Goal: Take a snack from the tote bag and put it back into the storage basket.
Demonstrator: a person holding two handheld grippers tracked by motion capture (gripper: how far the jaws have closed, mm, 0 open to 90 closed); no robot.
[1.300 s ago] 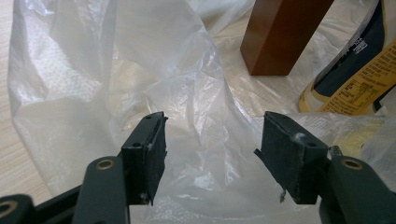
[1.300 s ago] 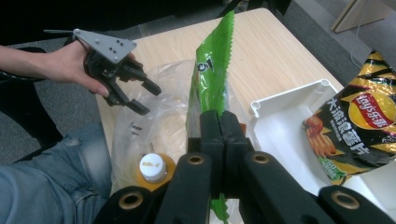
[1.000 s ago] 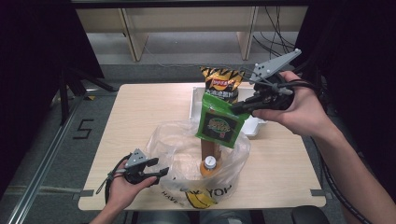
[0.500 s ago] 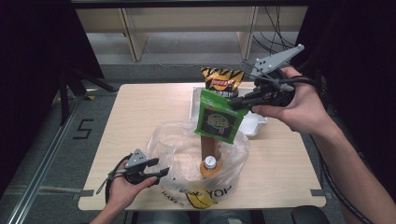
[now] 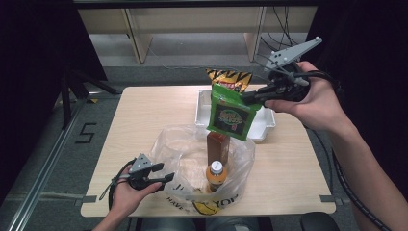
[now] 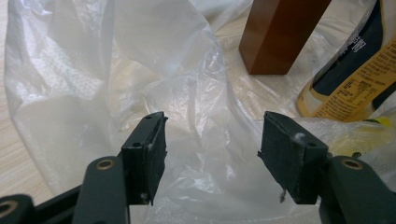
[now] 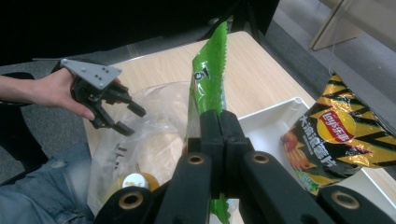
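Above the clear plastic bag (image 5: 192, 154) on the wooden table (image 5: 144, 110): a green snack packet (image 5: 231, 114), pinched at its top edge by the right gripper (image 5: 252, 96), jaws pressed tight on the foil, hanging over the bag's mouth. Inside the bag: a brown box (image 5: 217, 144) upright, a yellow-capped bottle (image 5: 216, 174) just beside it. At the bag's near left edge: the left gripper (image 5: 163, 177), jaws spread, nothing between them but bag film. Behind the bag: a white tray (image 5: 262, 127) with a yellow-and-black chip bag (image 5: 230, 79).
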